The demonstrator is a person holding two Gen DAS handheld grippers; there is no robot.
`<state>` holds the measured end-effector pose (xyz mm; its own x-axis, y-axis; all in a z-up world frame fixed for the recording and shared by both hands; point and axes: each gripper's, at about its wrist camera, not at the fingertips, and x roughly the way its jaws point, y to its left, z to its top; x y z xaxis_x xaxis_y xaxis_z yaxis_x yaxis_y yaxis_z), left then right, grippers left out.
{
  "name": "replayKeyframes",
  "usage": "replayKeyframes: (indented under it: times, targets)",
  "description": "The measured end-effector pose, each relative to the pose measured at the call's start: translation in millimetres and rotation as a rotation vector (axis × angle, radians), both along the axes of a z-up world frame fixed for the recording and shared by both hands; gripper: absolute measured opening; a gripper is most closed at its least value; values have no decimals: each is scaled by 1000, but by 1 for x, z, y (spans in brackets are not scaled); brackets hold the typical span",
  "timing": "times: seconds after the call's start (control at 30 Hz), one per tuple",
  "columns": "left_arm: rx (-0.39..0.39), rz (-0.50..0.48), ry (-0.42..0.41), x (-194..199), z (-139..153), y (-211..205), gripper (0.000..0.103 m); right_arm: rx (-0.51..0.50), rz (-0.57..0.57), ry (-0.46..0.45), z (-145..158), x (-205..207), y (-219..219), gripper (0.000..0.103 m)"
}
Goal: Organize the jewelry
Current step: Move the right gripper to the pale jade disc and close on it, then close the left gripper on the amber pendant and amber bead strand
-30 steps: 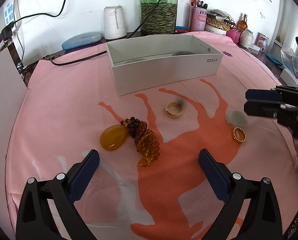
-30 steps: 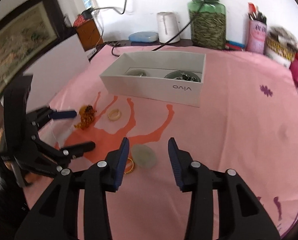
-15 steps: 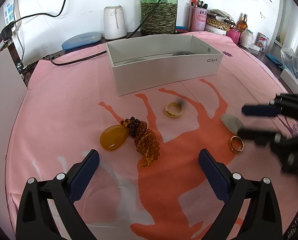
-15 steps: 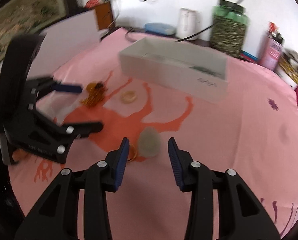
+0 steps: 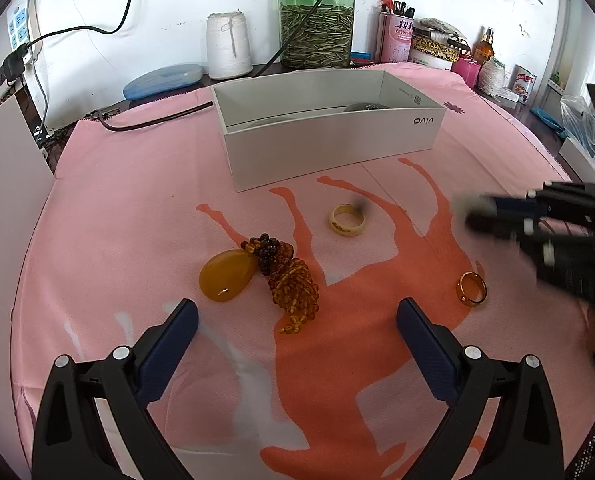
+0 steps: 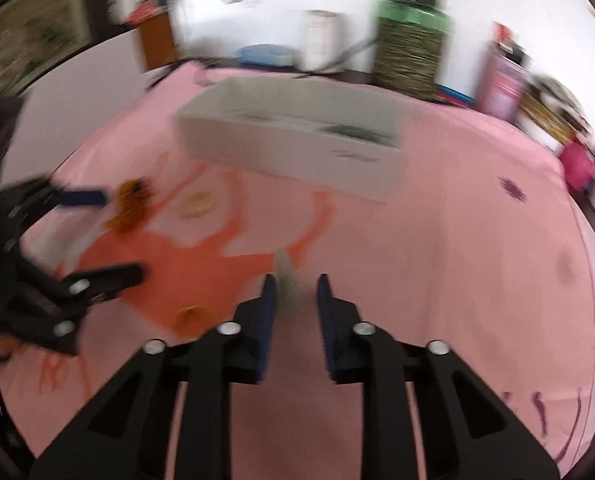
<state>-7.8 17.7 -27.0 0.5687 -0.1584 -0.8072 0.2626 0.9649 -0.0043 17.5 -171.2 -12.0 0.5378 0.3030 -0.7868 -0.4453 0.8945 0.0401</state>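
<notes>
My left gripper is open and empty, low over the pink cloth, just short of an amber pendant with its heap of amber beads. A cream ring lies beyond them and a gold ring lies to the right. My right gripper is blurred by motion; a pale green stone stands on edge between its pads, against the left pad, with a gap to the right pad. The white box stands behind, with some dark jewelry inside.
A green jar, a thread spool, a blue lid and a pink tin line the wall behind the box. A black cable lies at the back left. A white board stands at the left.
My right gripper came down over the pale green stone and raised it from flat on the cloth onto its edge, clear of the gold ring. The left gripper has not moved.
</notes>
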Motion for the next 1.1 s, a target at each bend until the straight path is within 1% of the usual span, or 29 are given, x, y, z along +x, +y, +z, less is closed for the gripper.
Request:
replayKeyframes:
  times: [0.03,0.1,0.17,0.23,0.3,0.37,0.53,0.57,0.67,0.7,0.8,0.9,0.97,1.1]
  targets:
    - [0,0,0,0,0,-1,98,42,-27,18,1,6,-11,19]
    - [0,0,0,0,0,-1,98,108,-29,37,5,10,-21,19]
    - [0,0,0,0,0,0,98,178,-28,26,15,9,-29,19]
    - [0,0,0,0,0,0,98,204,-26,7,22,7,-34,20]
    - [0,0,0,0,0,0,98,194,-43,-7,24,7,-36,21]
    - [0,0,0,0,0,0,98,186,-51,13,19,9,-35,20]
    - [0,0,0,0,0,0,98,130,-26,22,10,9,-23,21]
    - [0,0,0,0,0,-1,98,120,-21,23,8,8,-21,21]
    - [0,0,0,0,0,-1,98,98,-26,31,3,10,-19,30]
    - [0,0,0,0,0,0,98,94,-30,34,2,11,-20,31]
    - [0,0,0,0,0,-1,98,88,-32,47,-4,13,-19,31]
    - [0,0,0,0,0,0,98,54,-22,15,-5,11,-15,31]
    - [0,0,0,0,0,-1,98,42,-20,10,-5,10,-13,31]
    - [-2,-1,0,1,0,-1,98,42,-20,9,-5,10,-14,28]
